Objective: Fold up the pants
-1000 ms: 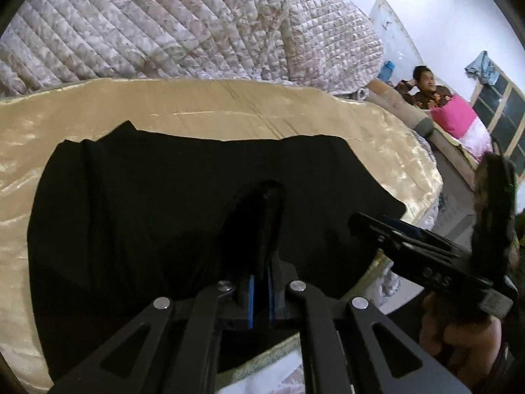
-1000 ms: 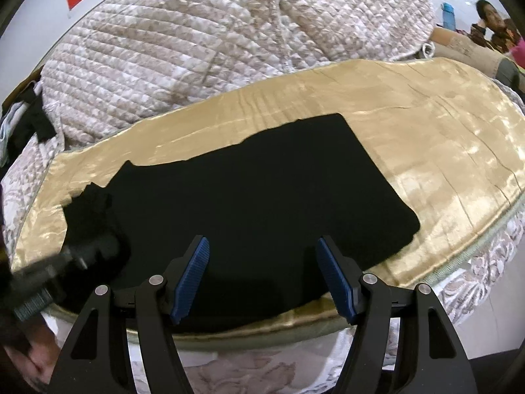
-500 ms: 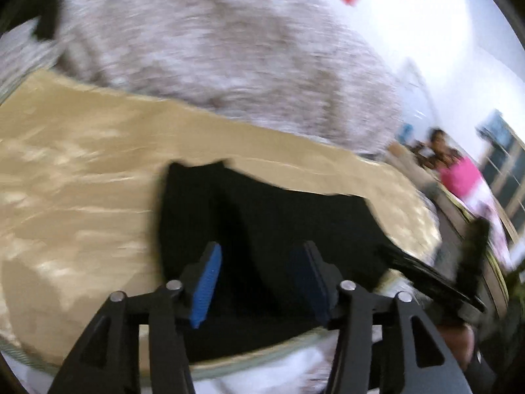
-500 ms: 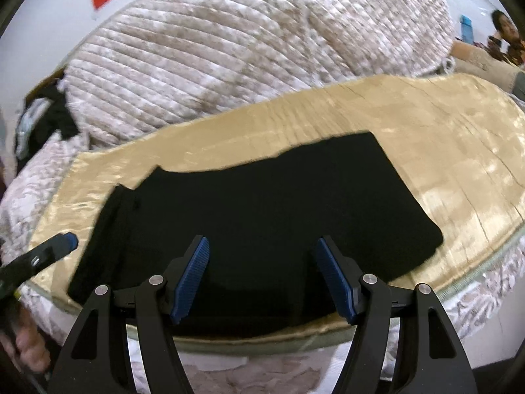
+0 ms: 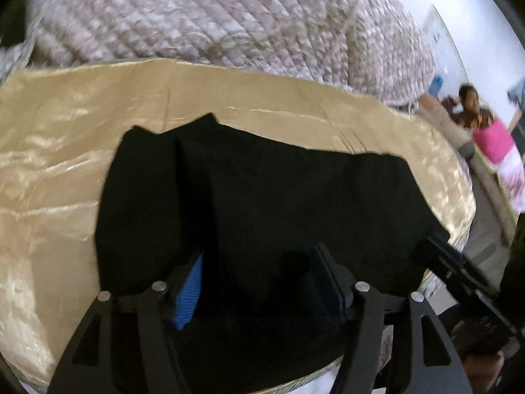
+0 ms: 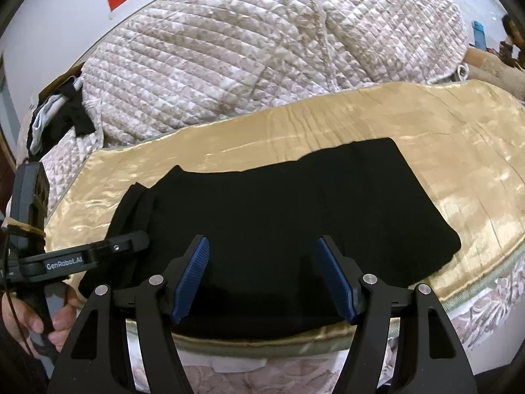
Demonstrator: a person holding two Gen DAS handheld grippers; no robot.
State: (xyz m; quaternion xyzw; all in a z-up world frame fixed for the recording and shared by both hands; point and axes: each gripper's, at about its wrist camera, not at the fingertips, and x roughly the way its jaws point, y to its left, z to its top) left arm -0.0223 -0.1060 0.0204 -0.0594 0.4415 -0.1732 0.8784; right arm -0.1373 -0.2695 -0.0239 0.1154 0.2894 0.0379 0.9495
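Black pants (image 6: pixel 282 216) lie folded flat on a gold satin sheet (image 6: pixel 459 170), with a narrow folded flap along their left end. They also show in the left wrist view (image 5: pixel 262 203). My left gripper (image 5: pixel 259 279) is open and empty, hovering over the near edge of the pants. It appears at the left in the right wrist view (image 6: pixel 124 244). My right gripper (image 6: pixel 262 272) is open and empty above the near edge of the pants. It shows at the right of the left wrist view (image 5: pixel 439 249).
A large quilted blanket (image 6: pixel 262 59) is heaped behind the gold sheet. Dark clothes (image 6: pixel 59 118) lie at the far left. A person (image 5: pixel 472 108) sits at the far right beside a pink cushion (image 5: pixel 492 141). The bed's front edge (image 6: pixel 262 341) runs under my grippers.
My left gripper has opened and let go of the pants, then pulled back and steadied over their near edge. The left flap now lies flat. My right gripper stayed open.
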